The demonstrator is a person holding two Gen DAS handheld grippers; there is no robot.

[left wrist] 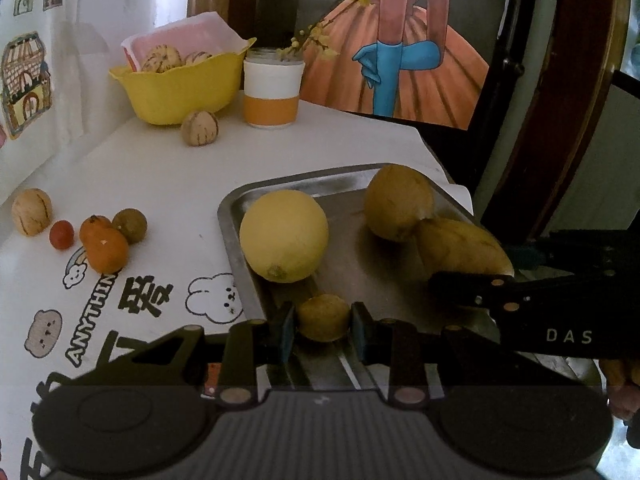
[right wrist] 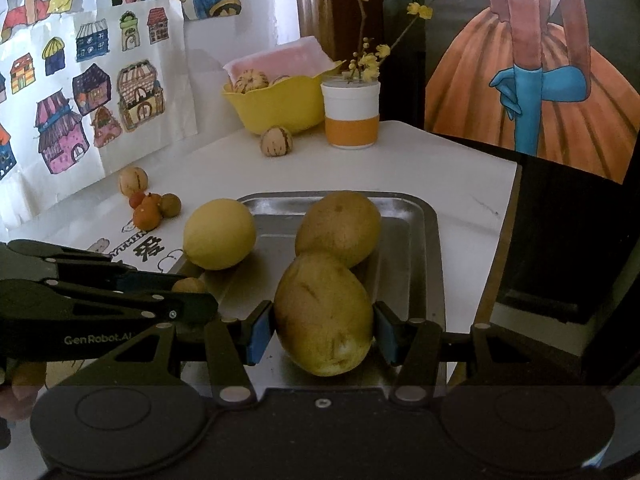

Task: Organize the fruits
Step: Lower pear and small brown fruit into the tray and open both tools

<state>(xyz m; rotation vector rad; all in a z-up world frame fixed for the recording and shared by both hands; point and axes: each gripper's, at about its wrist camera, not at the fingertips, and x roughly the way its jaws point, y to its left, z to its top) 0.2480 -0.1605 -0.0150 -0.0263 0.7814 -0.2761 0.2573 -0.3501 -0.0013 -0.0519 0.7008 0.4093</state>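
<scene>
A steel tray (left wrist: 232, 216) on the white table holds a big round lemon (left wrist: 285, 236), a dull yellow round fruit (left wrist: 398, 202) and an oval yellow-green fruit (right wrist: 322, 312). My right gripper (right wrist: 323, 316) is shut on the oval fruit, blue pads against both its sides, low over the tray's near part. My left gripper (left wrist: 323, 316) is shut on a small yellow fruit (left wrist: 323, 320) at the tray's near left corner. In the right wrist view, the left gripper's fingers (right wrist: 188, 304) reach in from the left and mostly hide the small fruit.
At the back stand a yellow bowl (left wrist: 176, 88) of striped fruits, a white-and-orange cup (left wrist: 272, 92) with flower twigs, and one striped fruit (left wrist: 199, 128). Left of the tray lie a striped fruit (left wrist: 31, 212), a red one, an orange one (left wrist: 105, 249) and a brown one. The table edge runs just right of the tray.
</scene>
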